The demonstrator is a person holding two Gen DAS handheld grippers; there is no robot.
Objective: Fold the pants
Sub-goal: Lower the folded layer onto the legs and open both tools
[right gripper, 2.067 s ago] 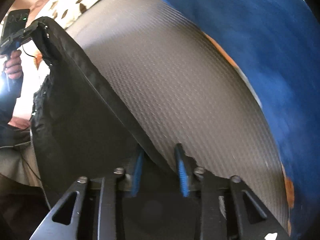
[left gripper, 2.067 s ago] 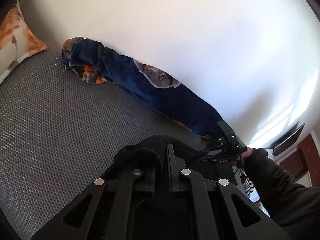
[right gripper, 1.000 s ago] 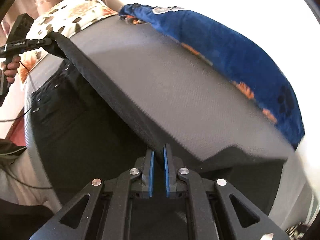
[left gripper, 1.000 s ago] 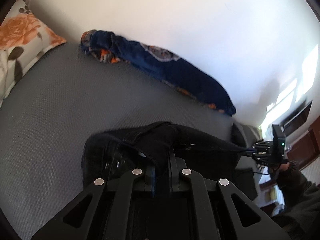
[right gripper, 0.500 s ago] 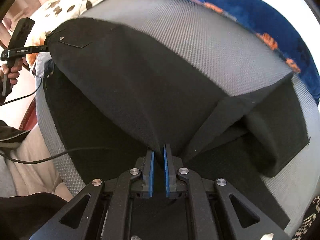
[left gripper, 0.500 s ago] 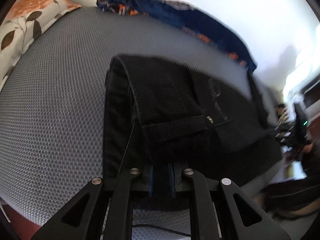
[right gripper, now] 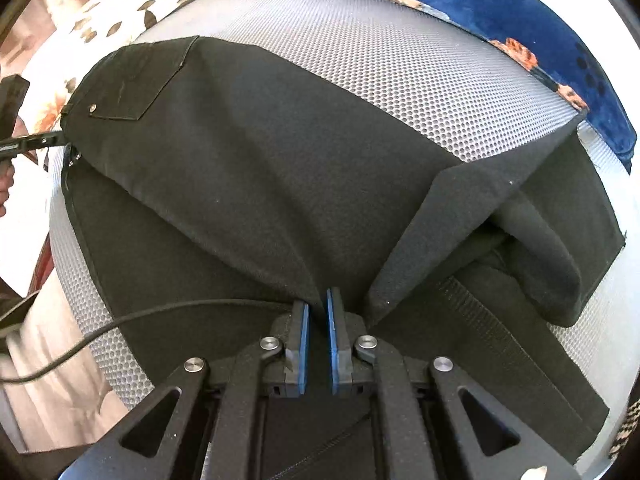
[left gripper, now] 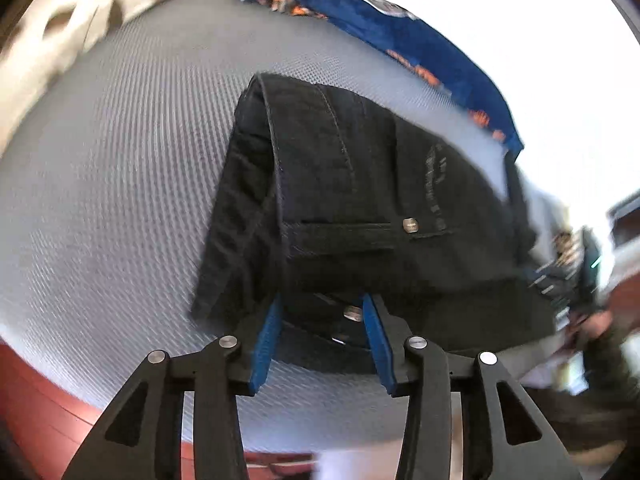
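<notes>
Black pants (left gripper: 352, 184) lie on a grey mesh mattress (left gripper: 120, 160), one leg folded over the other, waistband toward me in the left wrist view. My left gripper (left gripper: 322, 312) is open, its blue pads either side of the waistband edge with the button between them. In the right wrist view the pants (right gripper: 260, 168) spread across the mattress (right gripper: 400, 64) with a back pocket at far left. My right gripper (right gripper: 317, 304) is shut on a fold of the pants fabric. The left gripper (right gripper: 24, 140) shows at the far left by the waistband.
A blue fleece blanket (left gripper: 400, 36) lies rolled along the white wall, also in the right wrist view (right gripper: 520, 12). A floral pillow (right gripper: 120, 4) sits at the head of the bed. A black cable (right gripper: 100, 332) trails over the mattress edge. A red bed frame (left gripper: 48, 400) borders the mattress.
The pants came down from being held up and now lie on the mattress. My left gripper has opened and let go of the waistband. My right gripper stays shut on the fabric.
</notes>
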